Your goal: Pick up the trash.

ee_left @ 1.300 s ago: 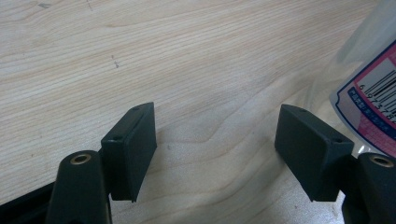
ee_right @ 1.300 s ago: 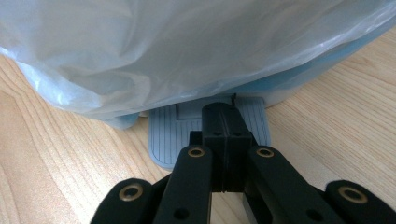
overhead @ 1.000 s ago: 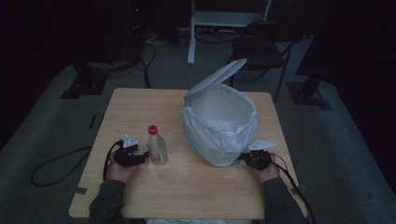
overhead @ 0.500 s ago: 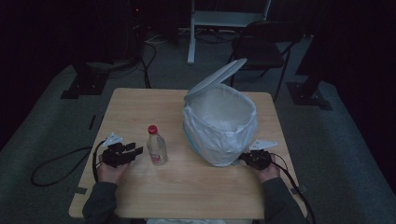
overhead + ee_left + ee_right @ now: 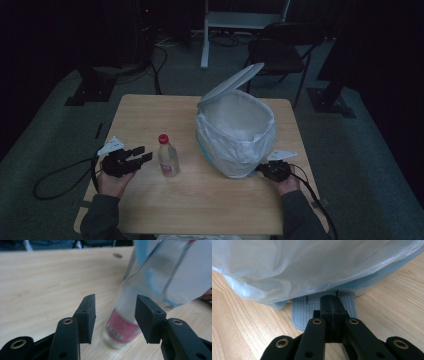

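A: Station check, left to right. Left claw?

B: Near the left edge of the bench, aimed at the bottle. Its jaws have just been closing and stand part open. In the left gripper view the bottle stands beyond the pads, level with the gap between them; no pad presses on it. State: released.

A: Bottle position and axis?

B: Left of centre on the bench, nearer the front edge, between the left claw and the bin, apart from both. It stands upright: long axis vertical, red cap pointing up.

A: Handling?

B: Judged: clear body, probably plastic, light and smooth, so it may slip or tip if struck from one side. The wall is likely to give under hard pressure. Take hold across the body at label height, pads on opposite sides, below the neck.

A: Bin?

B: Right of centre, lined with a pale bag, lid raised toward the rear edge.

A: Right claw?

B: Near the front right corner, at the foot of the bin. In the right gripper view its jaws are clenched with nothing between them, and the tips rest on the grey pedal. Judged: this keeps the lid up.
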The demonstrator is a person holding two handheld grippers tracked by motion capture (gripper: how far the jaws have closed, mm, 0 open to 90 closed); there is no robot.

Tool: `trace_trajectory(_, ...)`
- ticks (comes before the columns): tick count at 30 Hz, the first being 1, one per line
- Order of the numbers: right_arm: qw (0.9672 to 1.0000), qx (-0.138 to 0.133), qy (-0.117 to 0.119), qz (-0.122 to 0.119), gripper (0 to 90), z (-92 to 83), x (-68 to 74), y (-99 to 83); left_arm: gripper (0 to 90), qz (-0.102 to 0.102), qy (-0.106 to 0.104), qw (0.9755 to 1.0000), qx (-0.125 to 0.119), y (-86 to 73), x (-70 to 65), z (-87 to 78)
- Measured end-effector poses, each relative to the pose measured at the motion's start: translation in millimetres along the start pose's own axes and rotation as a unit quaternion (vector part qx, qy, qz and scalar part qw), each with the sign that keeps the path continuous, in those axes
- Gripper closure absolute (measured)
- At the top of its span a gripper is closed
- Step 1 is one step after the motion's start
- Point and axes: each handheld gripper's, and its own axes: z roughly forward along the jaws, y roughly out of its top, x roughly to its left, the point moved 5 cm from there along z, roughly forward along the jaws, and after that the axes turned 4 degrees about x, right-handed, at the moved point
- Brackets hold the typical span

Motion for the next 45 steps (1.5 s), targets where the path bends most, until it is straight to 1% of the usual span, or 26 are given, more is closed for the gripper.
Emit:
trace_trajectory(4, 1.0000, 0.000, 0.000, 0.000, 90.0, 0.0, -0.4, 0.0, 49.4, 0.018, -0.020, 0.9996, -0.009, 11.8, -11.2, 0.8)
trace_trajectory(8, 1.0000, 0.000, 0.001, 0.000, 90.0, 0.0, -0.5, 0.0, 44.8, 0.038, -0.028, 0.9988, -0.009, 19.7, -20.9, 7.5)
trace_trajectory(11, 1.0000, 0.000, 0.000, -0.001, 90.0, 0.0, -0.4, 0.0, 44.7, 0.047, -0.034, 0.9982, -0.009, 24.6, -25.7, 13.6)
trace_trajectory(14, 1.0000, 0.000, 0.001, 0.000, 90.0, -0.1, -0.5, 0.0, 46.9, 0.056, -0.035, 0.9978, -0.013, 29.5, -27.9, 18.9)
trace_trajectory(17, 1.0000, 0.000, 0.001, -0.001, 90.0, -0.1, -0.5, 0.0, 49.8, 0.057, -0.042, 0.9973, -0.018, 33.5, -28.7, 23.5)
trace_trajectory(21, 1.0000, 0.001, 0.002, -0.001, 90.0, -0.1, -0.7, 0.0, 51.4, 0.057, -0.046, 0.9970, -0.025, 36.7, -29.4, 28.1)
trace_trajectory(23, 1.0000, 0.001, 0.002, 0.000, 90.0, -0.1, -0.8, -0.1, 53.7, 0.060, -0.046, 0.9968, -0.028, 37.7, -30.0, 29.3)
trace_trajectory(25, 1.0000, 0.001, 0.002, 0.000, 90.0, -0.1, -0.8, -0.1, 56.9, 0.064, -0.040, 0.9968, -0.028, 38.1, -30.1, 29.9)
trace_trajectory(30, 1.0000, 0.001, 0.002, 0.000, 90.0, -0.2, -0.8, -0.1, 58.8, 0.076, -0.024, 0.9963, -0.033, 38.7, -32.3, 28.9)
trace_trajectory(36, 1.0000, 0.001, 0.003, 0.000, 90.0, -0.2, -0.8, -0.1, 60.2, 0.078, -0.009, 0.9963, -0.035, 42.0, -31.9, 28.1)
trace_trajectory(38, 1.0000, 0.001, 0.003, 0.001, 90.0, -0.2, -0.9, -0.2, 60.5, 0.076, -0.012, 0.9965, -0.033, 42.9, -31.5, 28.1)
trace_trajectory(42, 1.0000, 0.001, 0.004, 0.001, 90.0, -0.2, -1.0, -0.2, 62.6, 0.071, -0.020, 0.9963, -0.043, 48.5, -30.9, 24.5)
trace_trajectory(44, 1.0000, 0.001, 0.004, 0.001, 90.0, -0.2, -1.0, -0.2, 63.0, 0.069, -0.023, 0.9965, -0.042, 49.9, -30.9, 24.3)
trace_trajectory(45, 1.0000, 0.001, 0.004, 0.001, 90.0, -0.2, -1.0, -0.2, 63.0, 0.072, -0.024, 0.9965, -0.036, 51.8, -32.0, 25.5)
